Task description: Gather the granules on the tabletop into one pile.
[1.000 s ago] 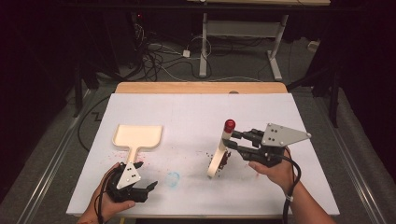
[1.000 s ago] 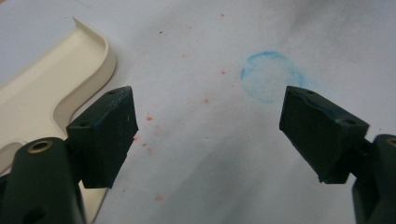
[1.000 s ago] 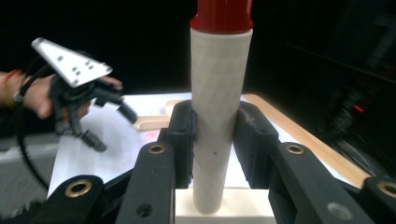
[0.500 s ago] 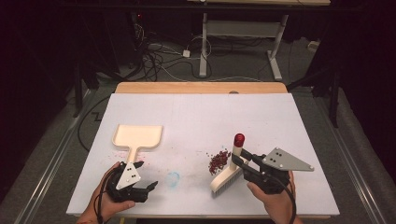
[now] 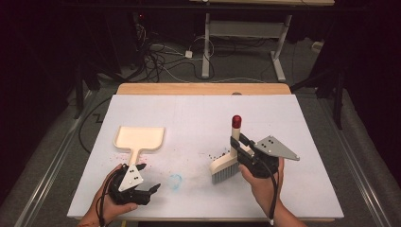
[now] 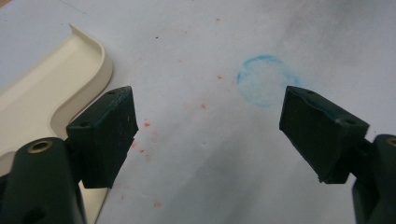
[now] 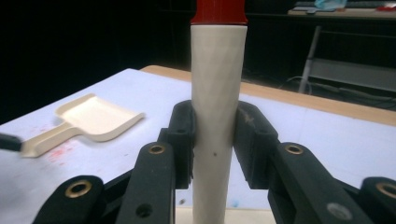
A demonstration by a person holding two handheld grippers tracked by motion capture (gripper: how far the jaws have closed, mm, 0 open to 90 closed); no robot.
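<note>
**Desk:** What am I looking at, biggest thing first?

**Operator:** A white table [image 5: 302, 123] under the high camera. On it I see a cream dustpan [image 5: 140, 138] at about nine o'clock from the centre, pan toward twelve, handle running back toward six. Right of centre stands the brush [image 5: 229, 161], cream handle with a red cap at the top, bristles down on the board.

**Desk:** And your tongs?

**Operator:** My right gripper [image 5: 238, 151] is clenched on the brush handle, pads pressing it from both sides below the red cap; from the right gripper view the handle [image 7: 215, 116] rises upright between them. The gripper's body and my hand sit at about four o'clock from the bristles. My left gripper [image 5: 152, 190] is released, jaws wide apart with nothing between them, resting at six o'clock from the dustpan, just off the end of its handle.

**Desk:** Smaller bits?

**Operator:** A faint blue ring [image 6: 266, 80] marked on the board ahead of the left jaws, a scatter of dark crumbs [image 5: 218, 154] at ten o'clock from the bristles, touching or just beside them, and red specks [image 6: 147, 124] near the dustpan.
</note>
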